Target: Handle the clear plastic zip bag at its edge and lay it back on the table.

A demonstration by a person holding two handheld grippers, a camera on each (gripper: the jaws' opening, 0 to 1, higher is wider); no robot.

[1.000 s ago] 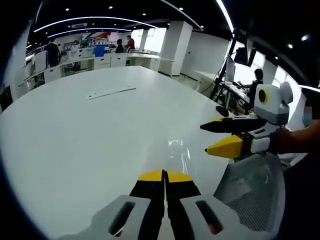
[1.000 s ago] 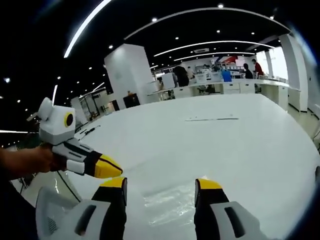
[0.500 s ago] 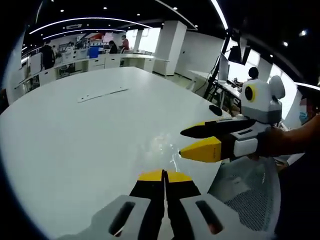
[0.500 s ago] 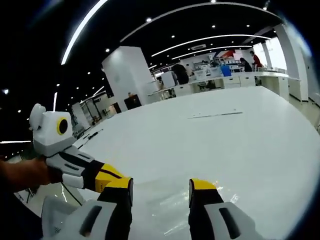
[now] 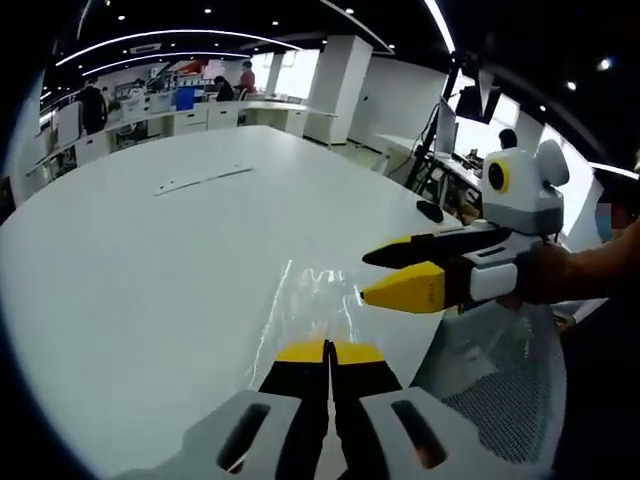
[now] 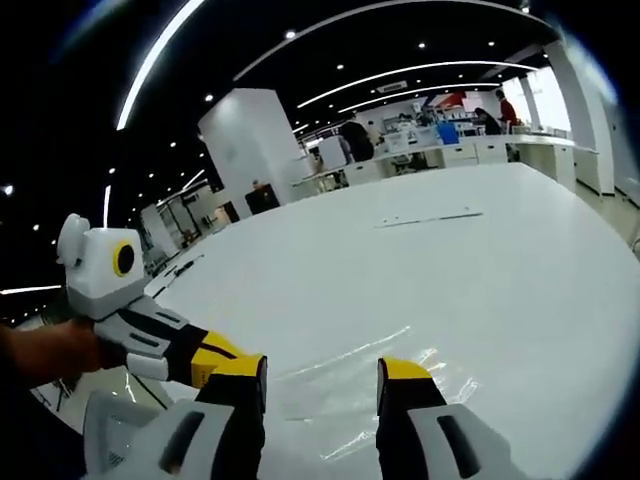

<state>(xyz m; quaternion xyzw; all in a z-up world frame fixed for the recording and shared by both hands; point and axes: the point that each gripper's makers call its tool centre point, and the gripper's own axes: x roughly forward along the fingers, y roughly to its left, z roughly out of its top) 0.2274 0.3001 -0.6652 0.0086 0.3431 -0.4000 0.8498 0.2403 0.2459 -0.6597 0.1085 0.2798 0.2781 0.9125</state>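
Observation:
The clear plastic zip bag (image 5: pixel 318 292) lies on the white table (image 5: pixel 150 280) with its near edge tented up to my left gripper (image 5: pixel 328 349), whose jaws are shut on that edge. My right gripper (image 5: pixel 368 277) comes in from the right, open, its yellow tips hovering just above the bag's right side. In the right gripper view the bag (image 6: pixel 355 362) stretches between the spread jaws of my right gripper (image 6: pixel 322 372). The left gripper (image 6: pixel 210 357) reaches in from the left there, its tip hidden behind my own jaw.
A thin flat strip (image 5: pixel 200 180) lies far out on the table. A mesh chair (image 5: pixel 500 385) stands at the table's near right edge, and a small black object (image 5: pixel 431 211) sits by the right rim. Desks with people (image 5: pixel 180 100) line the back of the room.
The bag's near edge has risen off the table into a tent at the left jaws. The right gripper came in close over the bag and stays open.

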